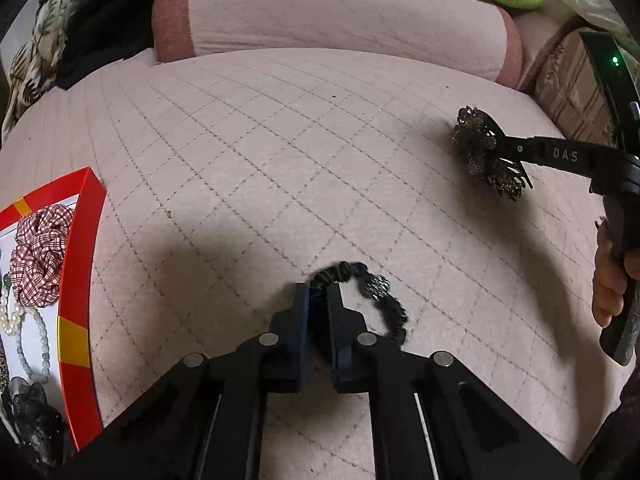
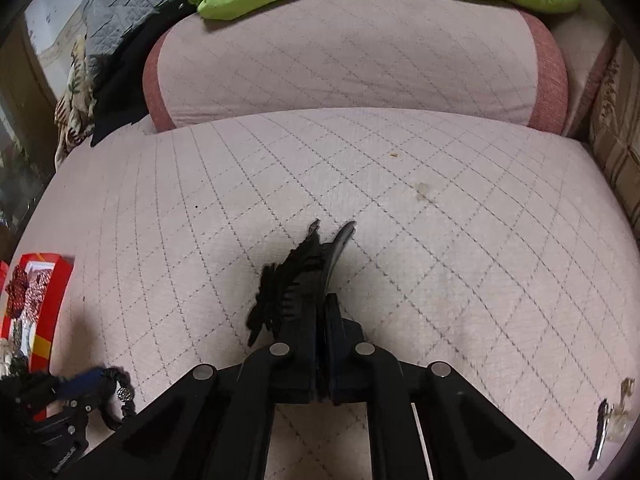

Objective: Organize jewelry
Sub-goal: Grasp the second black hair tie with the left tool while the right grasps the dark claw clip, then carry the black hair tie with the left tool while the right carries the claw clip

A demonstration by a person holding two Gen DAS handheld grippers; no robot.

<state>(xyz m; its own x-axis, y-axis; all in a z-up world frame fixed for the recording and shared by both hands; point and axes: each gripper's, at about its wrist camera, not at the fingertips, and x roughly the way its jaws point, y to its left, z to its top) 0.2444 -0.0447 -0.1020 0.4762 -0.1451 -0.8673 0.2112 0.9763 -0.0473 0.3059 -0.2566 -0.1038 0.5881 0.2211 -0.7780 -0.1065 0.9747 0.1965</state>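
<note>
Left wrist view: left gripper jaws closed down onto one end of black beaded bracelet; rest of loop trails on quilted cushion to the right of the fingers.
Right wrist view: right gripper jaws closed tight on black hair claw clip; clip sticks out ahead and to the left of the fingertips, prongs up.
Clip position: in left view it looks lifted off the cushion, shadow below it; well apart from the bracelet.
Red tray: far left on the cushion; already holds plaid scrunchie, pearl necklace and a dark item at the near end. Both held pieces lie outside it.
Risk, bracelet: grip is only on a thin end of the loop; it can slip out or swing on the lift, and beads may snag the quilting stitches.
Risk, clip: held off-centre by one edge; it may twist in the pads or spring open if squeezed on the lever end, cannot tell which part is pinched.
Risk, tray: crowded; dropping the bracelet on the pearls invites tangling, and the low wall may be clipped by a hanging loop.
Risk, hands: both head left toward one tray; tools could collide.
Small metallic item: bottom right edge, easy to miss.
</note>
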